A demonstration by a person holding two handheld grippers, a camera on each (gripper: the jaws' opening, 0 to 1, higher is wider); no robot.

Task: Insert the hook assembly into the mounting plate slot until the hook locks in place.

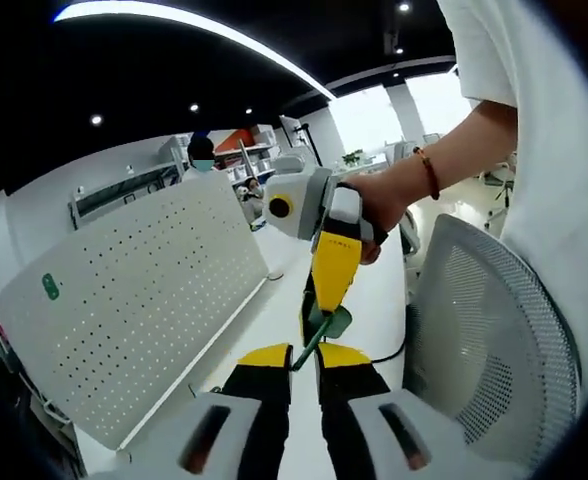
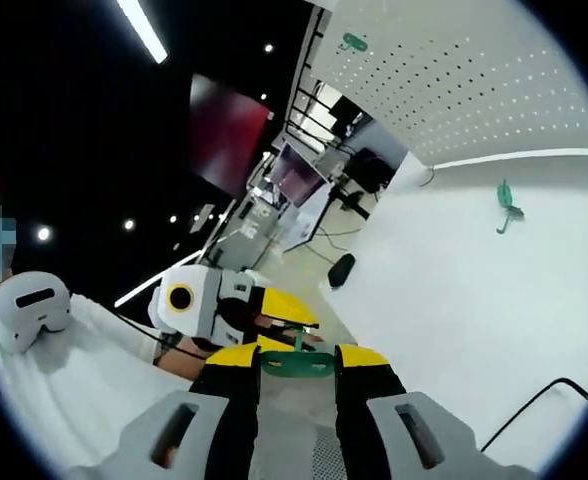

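both grippers' fingers pinch one green hook assembly (image 1: 326, 328); a second hook (image 2: 506, 207) lies on the table (image 2: 444, 290).

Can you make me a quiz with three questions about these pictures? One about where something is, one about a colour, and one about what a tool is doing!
1. Where does the loose green hook lie?
A) on the white table
B) in a blue box
C) on the floor

2. What colour are the tips of the right tool?
A) red
B) yellow
C) blue

3. What is the right tool doing?
A) open and empty
B) shut on a green part
C) holding a cup

Answers:
1 A: the hook rests by itself on the white tabletop.
2 B: both tips beside the part are yellow.
3 B: its jaws pinch the green part from both sides.
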